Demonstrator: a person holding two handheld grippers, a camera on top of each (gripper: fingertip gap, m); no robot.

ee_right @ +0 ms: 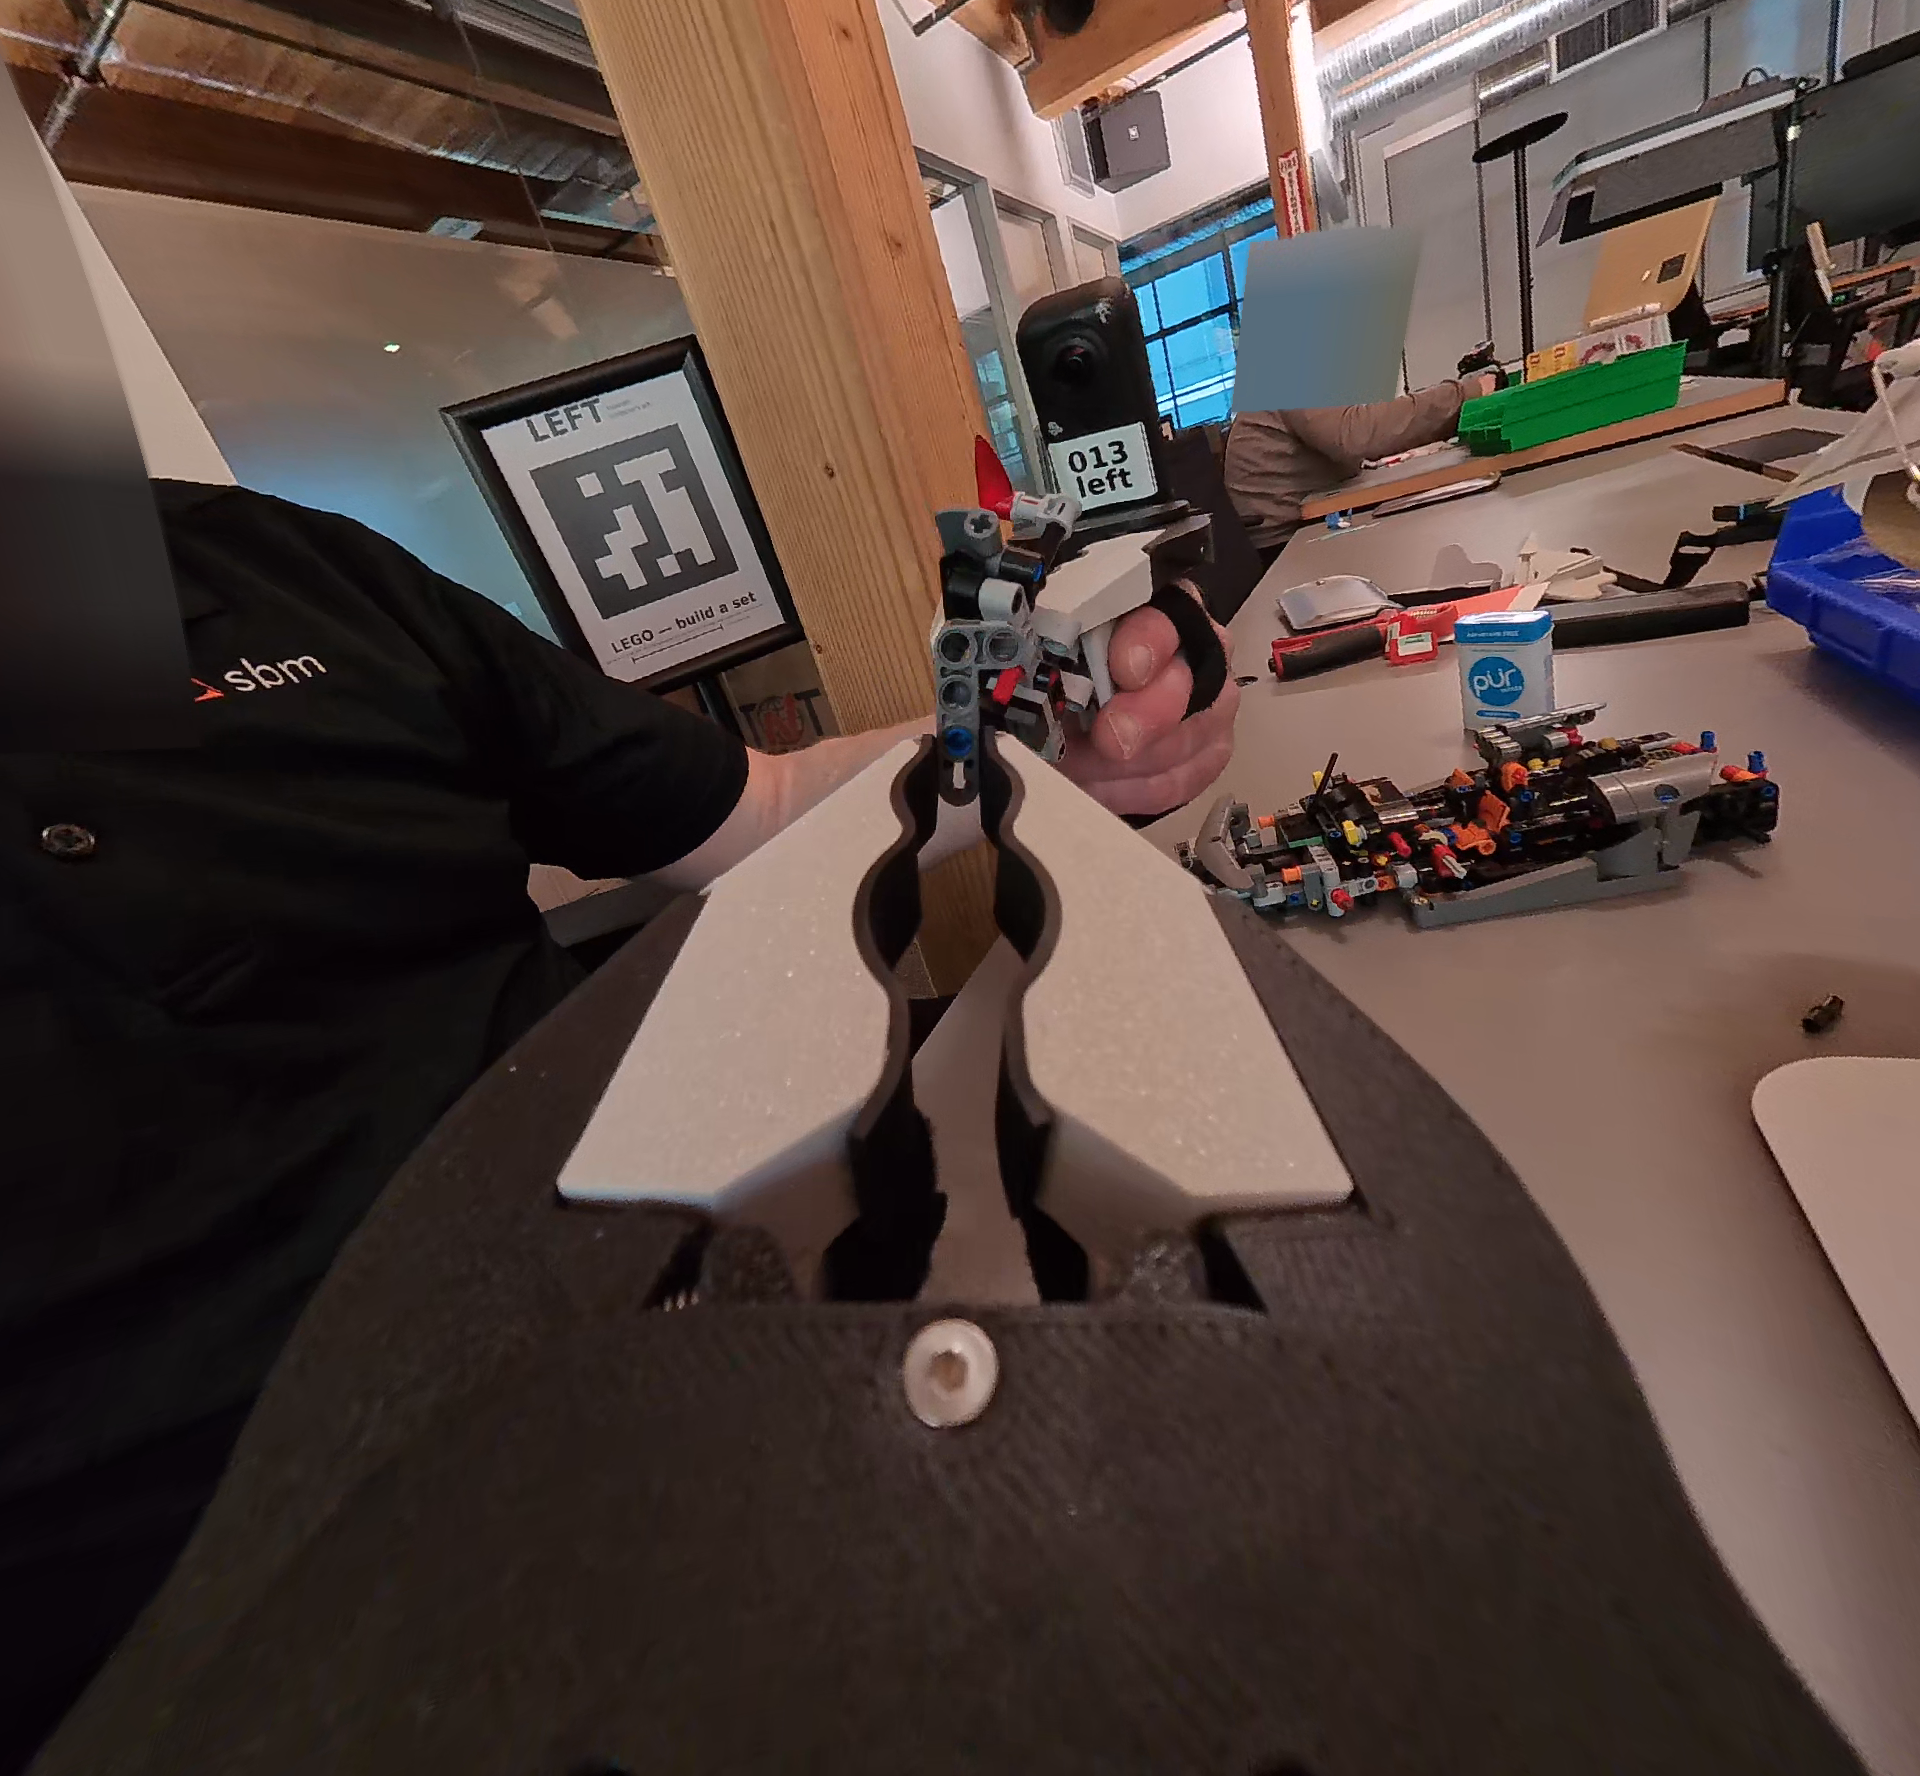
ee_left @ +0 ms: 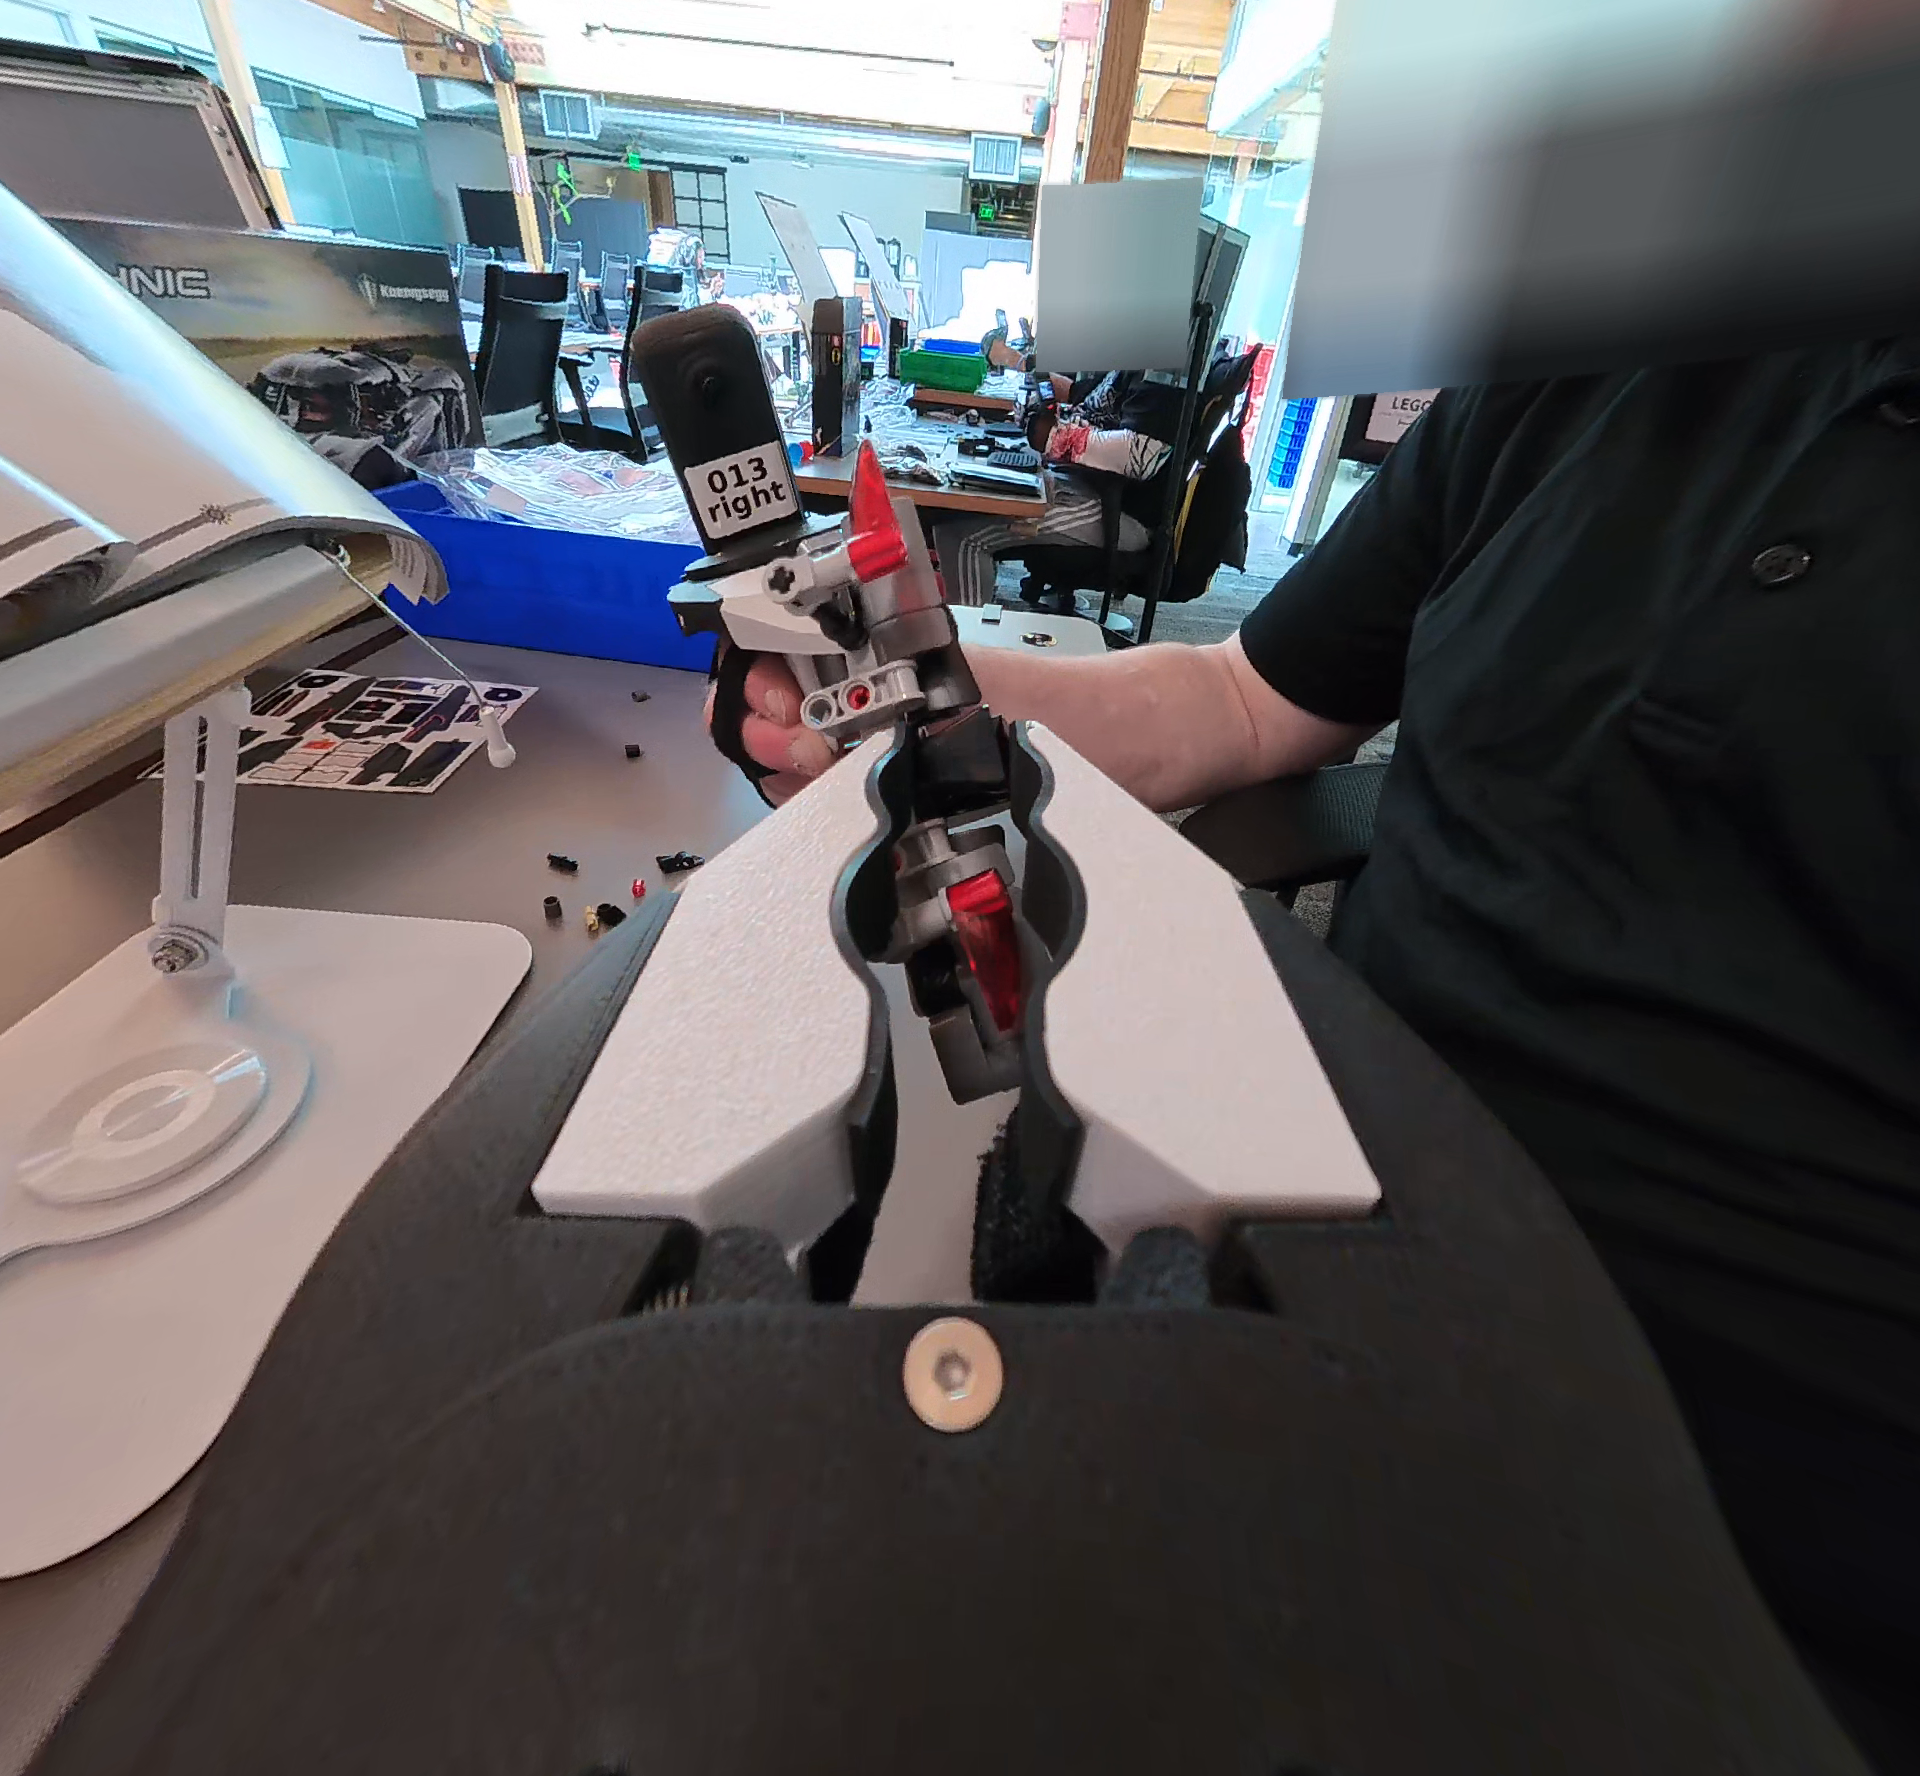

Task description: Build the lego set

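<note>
A small lego sub-assembly of grey beams, black parts and clear red pieces is held in the air between both grippers. My left gripper is shut on it; its lower part sits between the fingers and its upper part sticks out past the tips. My right gripper is shut on a grey beam with a blue pin at the other end of the same sub-assembly. Each gripper shows in the other's view, right and left, facing it. A long, partly built lego chassis lies on the grey table.
An instruction booklet rests on a white stand at the left. A sticker sheet, small loose parts and a blue bin lie behind. A white-and-blue tub stands by the chassis. The person's torso is close. The gap from one gripper's tips to the other's is roughly 7 cm.
</note>
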